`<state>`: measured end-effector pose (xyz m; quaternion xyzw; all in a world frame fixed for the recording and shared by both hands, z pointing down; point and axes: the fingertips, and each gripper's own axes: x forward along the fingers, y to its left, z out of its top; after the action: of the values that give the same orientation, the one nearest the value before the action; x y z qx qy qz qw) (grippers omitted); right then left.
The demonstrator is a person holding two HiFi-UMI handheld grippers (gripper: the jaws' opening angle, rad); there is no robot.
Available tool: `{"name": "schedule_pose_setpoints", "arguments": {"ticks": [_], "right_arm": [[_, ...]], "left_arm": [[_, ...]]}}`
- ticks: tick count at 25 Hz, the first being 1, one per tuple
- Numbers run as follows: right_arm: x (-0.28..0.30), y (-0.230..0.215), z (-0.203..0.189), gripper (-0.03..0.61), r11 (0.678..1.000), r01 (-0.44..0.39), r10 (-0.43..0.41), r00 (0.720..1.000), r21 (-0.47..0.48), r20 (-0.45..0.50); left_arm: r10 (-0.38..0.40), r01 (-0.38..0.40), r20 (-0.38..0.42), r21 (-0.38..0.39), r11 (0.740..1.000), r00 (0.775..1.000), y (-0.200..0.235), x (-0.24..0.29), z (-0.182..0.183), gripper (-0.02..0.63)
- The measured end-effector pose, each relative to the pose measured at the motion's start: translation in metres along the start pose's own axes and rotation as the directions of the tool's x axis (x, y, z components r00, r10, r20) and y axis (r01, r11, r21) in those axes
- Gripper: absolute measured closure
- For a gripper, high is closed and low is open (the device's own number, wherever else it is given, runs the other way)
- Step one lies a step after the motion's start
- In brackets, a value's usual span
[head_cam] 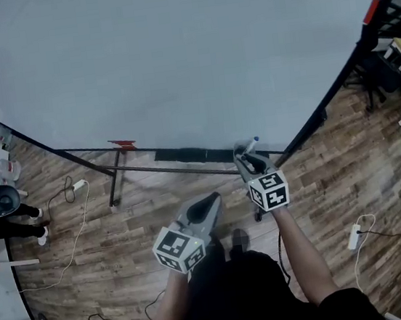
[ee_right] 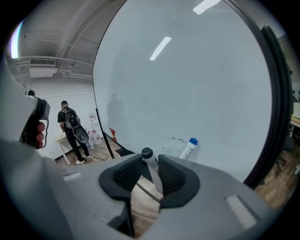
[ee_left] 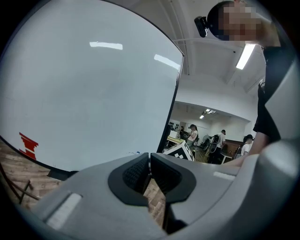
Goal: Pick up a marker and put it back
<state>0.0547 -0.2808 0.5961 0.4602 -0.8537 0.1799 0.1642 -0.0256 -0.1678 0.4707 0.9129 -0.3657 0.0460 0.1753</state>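
Note:
My right gripper (head_cam: 246,158) is held up to the bottom edge of the large whiteboard (head_cam: 172,57). It is shut on a marker (ee_right: 148,155) with a black cap, which stands up between the pads. A second marker with a blue cap (ee_right: 189,148) leans against the board just beyond it, seen too as the blue-capped marker (head_cam: 253,142) in the head view. My left gripper (head_cam: 208,206) hangs lower and to the left, away from the board. In its own view the left gripper (ee_left: 149,172) is shut with nothing between the pads.
A black eraser (head_cam: 185,154) lies on the board's ledge, with a red mark (head_cam: 121,144) to its left. The board's stand legs (head_cam: 113,178) and cables (head_cam: 71,209) cross the wood floor. A person (ee_right: 72,126) stands at the far left; chairs (head_cam: 376,74) stand at the right.

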Motion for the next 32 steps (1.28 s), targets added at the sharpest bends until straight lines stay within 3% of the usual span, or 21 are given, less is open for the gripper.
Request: {"name": "schedule_pose_setpoints", "arguments": {"ticks": [14, 32], "right_arm": [[-0.001, -0.01, 0.004, 0.489, 0.999, 0.038, -0.038, 0.999, -0.003, 0.008], [-0.022, -0.013, 0.033, 0.502, 1.0, 0.011, -0.01, 0.997, -0.003, 0.073]], "left_arm": [[0.006, -0.006, -0.004, 0.015, 1.0, 1.0, 0.002, -0.003, 0.004, 0.6], [0.0, 0.0, -0.002, 0.039, 0.999, 1.0, -0.012, 0.0, 0.006, 0.6]]}}
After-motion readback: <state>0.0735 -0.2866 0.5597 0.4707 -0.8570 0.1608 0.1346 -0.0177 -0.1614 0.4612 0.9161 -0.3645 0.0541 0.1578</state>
